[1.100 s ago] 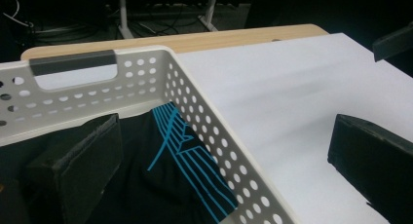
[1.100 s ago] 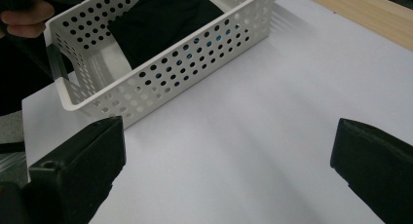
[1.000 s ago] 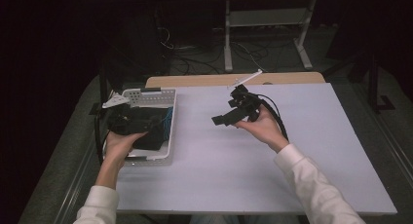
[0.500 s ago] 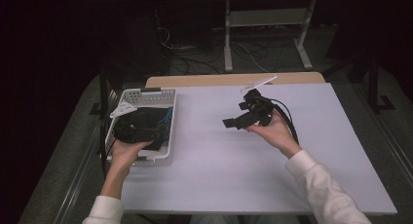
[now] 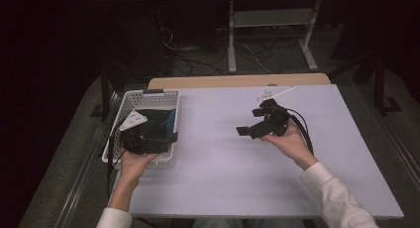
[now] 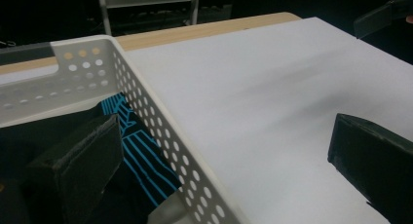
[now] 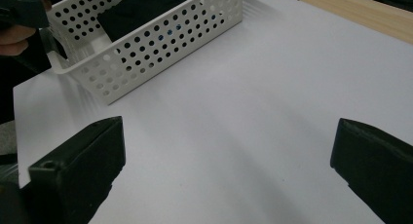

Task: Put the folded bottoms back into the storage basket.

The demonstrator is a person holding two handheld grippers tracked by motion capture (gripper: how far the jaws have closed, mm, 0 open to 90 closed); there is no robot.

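Since half a second ago: left hand-held gripper (image 5: 148, 139) has pulled back toward the near end of the white basket (image 5: 166, 96); right hand-held gripper (image 5: 262, 124) has drifted slightly nearer and lower over the worktop (image 5: 223, 178), still well apart from the basket.

Now:
- Left hand-held gripper: jaws spread wide, nothing between them. In the left gripper view one jaw hangs inside the basket, the other outside over the worktop, so it straddles the perforated side wall (image 6: 160, 131).
- Right hand-held gripper: jaws wide, empty, hovering over bare worktop, pointed toward the basket.
- Target looks like the dark cloth (image 6: 141, 156) with blue line pattern, lying in the basket against the right-hand wall, under the inner jaw.

Risks, as I judge them:
- Closing from this straddle would clamp the basket wall, not the cloth. Needs to shift both jaws inside first.
- Lifting with wall pinched would tip or drag the basket; it sits at the worktop's left edge, so it could go over.
- Cloth is limp; a shallow pinch may slip or catch on the wall holes.
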